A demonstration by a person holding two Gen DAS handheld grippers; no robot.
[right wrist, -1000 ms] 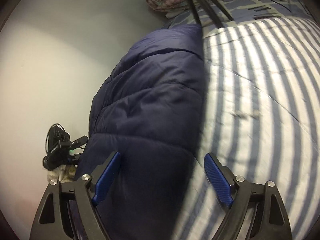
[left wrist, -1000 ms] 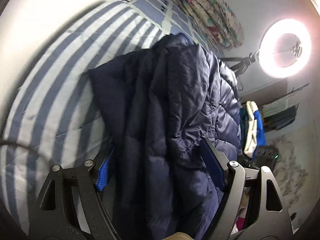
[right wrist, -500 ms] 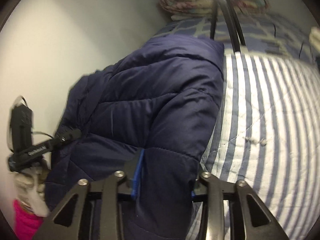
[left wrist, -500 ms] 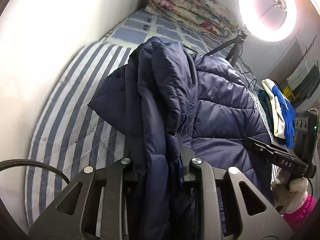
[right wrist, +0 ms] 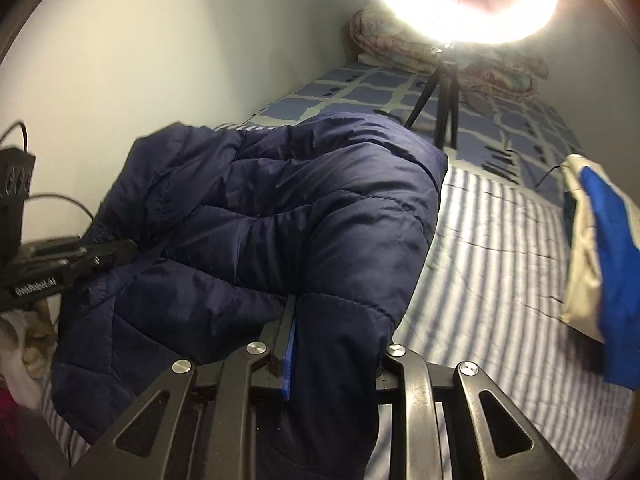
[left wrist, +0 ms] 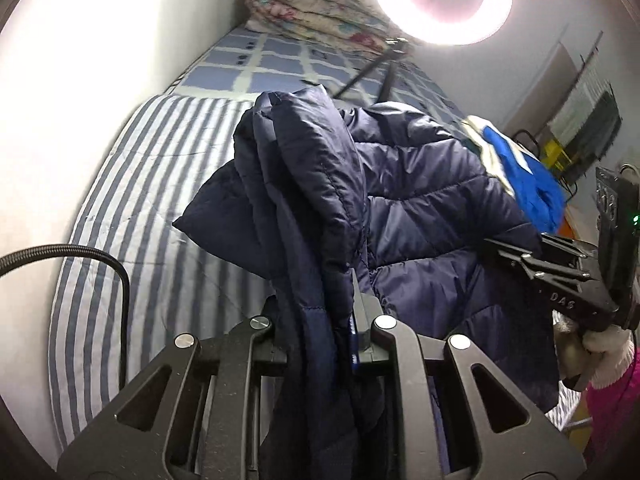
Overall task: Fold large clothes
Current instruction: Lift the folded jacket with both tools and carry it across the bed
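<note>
Navy quilted puffer jacket (left wrist: 420,200) bunches, pinched by both hand-held grippers (left wrist: 344,328) (right wrist: 332,344).

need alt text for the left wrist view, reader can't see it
The left gripper is clamped on a bunched fold of a navy puffer jacket, lifted over a blue-and-white striped bed. The right gripper holds the jacket's other side; a ring light glares above.

The navy jacket (left wrist: 320,208) buries the left claw's (left wrist: 320,332) fingertips, its lower part leaving the frame.
</note>
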